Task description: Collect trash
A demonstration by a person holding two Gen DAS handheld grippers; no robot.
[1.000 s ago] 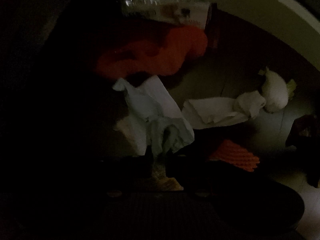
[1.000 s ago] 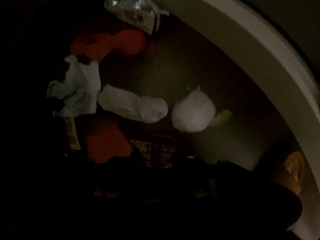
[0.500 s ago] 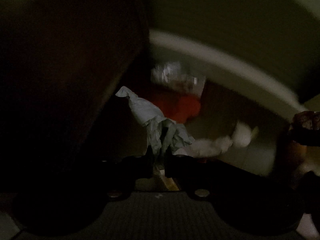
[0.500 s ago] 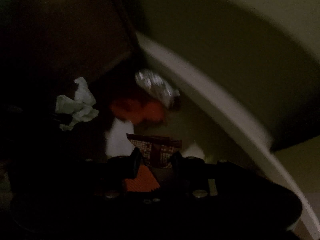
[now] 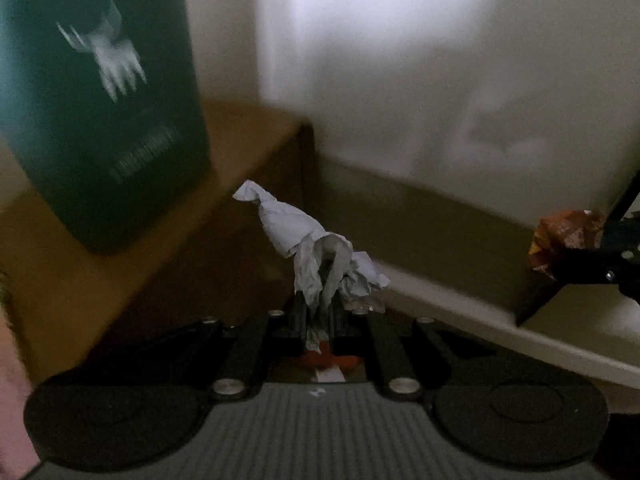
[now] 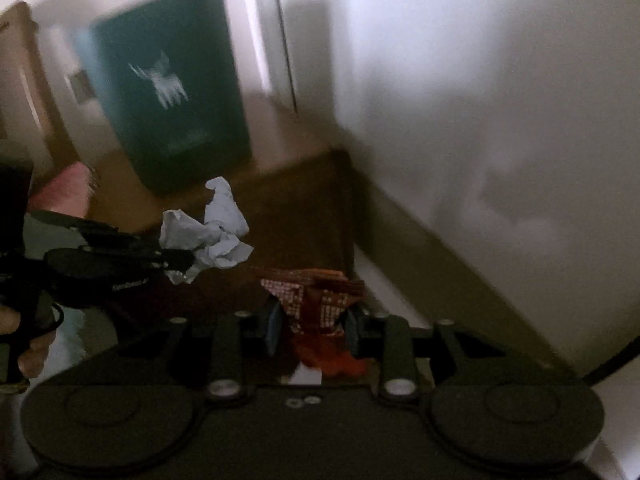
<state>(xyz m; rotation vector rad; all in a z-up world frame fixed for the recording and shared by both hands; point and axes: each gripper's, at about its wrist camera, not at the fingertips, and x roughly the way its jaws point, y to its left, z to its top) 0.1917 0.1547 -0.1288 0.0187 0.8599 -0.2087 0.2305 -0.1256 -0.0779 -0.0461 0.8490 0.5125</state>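
My left gripper (image 5: 319,308) is shut on a crumpled white tissue (image 5: 296,232) and holds it in the air. It also shows in the right wrist view (image 6: 172,258) at the left, with the tissue (image 6: 212,228) at its tip. My right gripper (image 6: 310,320) is shut on a crumpled red and brown snack wrapper (image 6: 316,300). The wrapper (image 5: 560,236) also shows at the right edge of the left wrist view. A dark green bin (image 5: 100,100) stands at the upper left on a wooden floor; it also shows in the right wrist view (image 6: 172,92).
A white wall (image 5: 440,80) with a baseboard (image 5: 480,328) runs along the right. A brown wooden surface (image 5: 100,280) lies under the green bin. A doorway edge (image 6: 280,40) stands behind the bin.
Both grippers rose out of the dark spot with the scattered trash into a lit room. The tissue and the wrapper came up with them. The green bin came into view.
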